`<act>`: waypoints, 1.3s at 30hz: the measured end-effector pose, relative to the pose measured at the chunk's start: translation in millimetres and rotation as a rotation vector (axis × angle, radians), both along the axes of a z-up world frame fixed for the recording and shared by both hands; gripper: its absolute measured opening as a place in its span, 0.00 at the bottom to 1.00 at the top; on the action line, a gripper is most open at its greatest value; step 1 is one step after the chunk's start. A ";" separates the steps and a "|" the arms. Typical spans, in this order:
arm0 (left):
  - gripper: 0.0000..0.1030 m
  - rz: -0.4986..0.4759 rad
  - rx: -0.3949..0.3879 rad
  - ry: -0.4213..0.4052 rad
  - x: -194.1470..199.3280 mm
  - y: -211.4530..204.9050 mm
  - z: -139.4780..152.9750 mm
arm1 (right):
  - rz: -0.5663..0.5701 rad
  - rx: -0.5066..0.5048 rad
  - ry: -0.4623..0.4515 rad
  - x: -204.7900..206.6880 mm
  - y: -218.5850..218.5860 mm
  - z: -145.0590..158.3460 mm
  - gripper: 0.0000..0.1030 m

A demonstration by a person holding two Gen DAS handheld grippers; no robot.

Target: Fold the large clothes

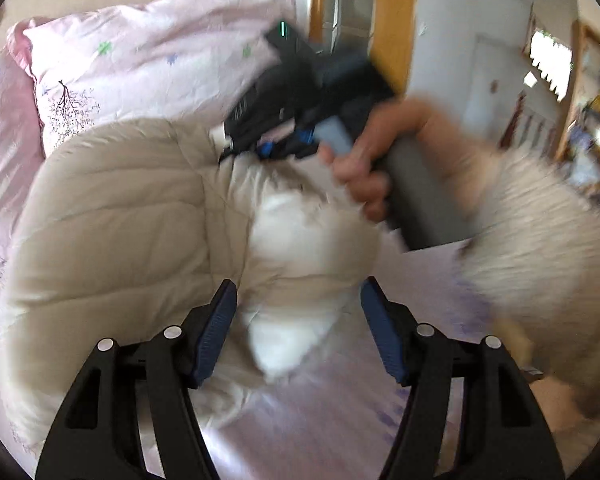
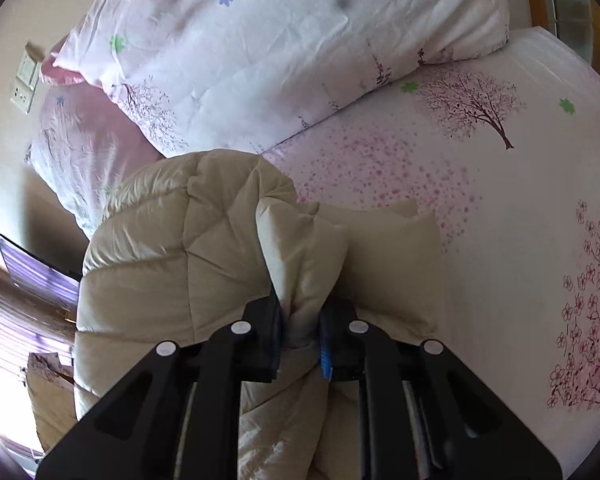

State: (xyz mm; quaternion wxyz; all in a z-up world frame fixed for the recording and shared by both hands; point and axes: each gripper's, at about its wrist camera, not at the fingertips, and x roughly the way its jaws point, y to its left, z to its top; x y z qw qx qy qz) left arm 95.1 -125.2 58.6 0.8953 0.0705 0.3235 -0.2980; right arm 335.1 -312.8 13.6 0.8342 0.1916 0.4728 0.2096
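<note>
On the floral bedsheet (image 2: pixel 480 208) — a puffy beige quilted jacket (image 2: pixel 148 248), bunched.

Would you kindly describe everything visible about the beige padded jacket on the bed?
The beige padded jacket is a puffy, quilted garment with stitched seams and a paler lining showing where it is turned back. It lies bunched on the floral bed sheet, close to the folded quilt. The right gripper is shut on a raised fold of it. The left gripper is open, its jaws either side of the pale lining without pressing it.
</note>
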 end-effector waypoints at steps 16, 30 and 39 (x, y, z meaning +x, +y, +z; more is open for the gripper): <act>0.62 0.307 -0.029 0.071 74.5 116.8 26.2 | 0.022 -0.030 0.012 3.1 -0.1 -12.4 0.21; 0.75 0.308 -0.040 0.228 102.5 120.9 -38.7 | -0.066 0.021 0.024 -17.7 -27.7 -29.0 0.33; 0.75 0.308 -0.120 0.188 66.0 147.3 -11.0 | -0.043 0.227 -0.056 -103.8 -63.3 2.6 0.56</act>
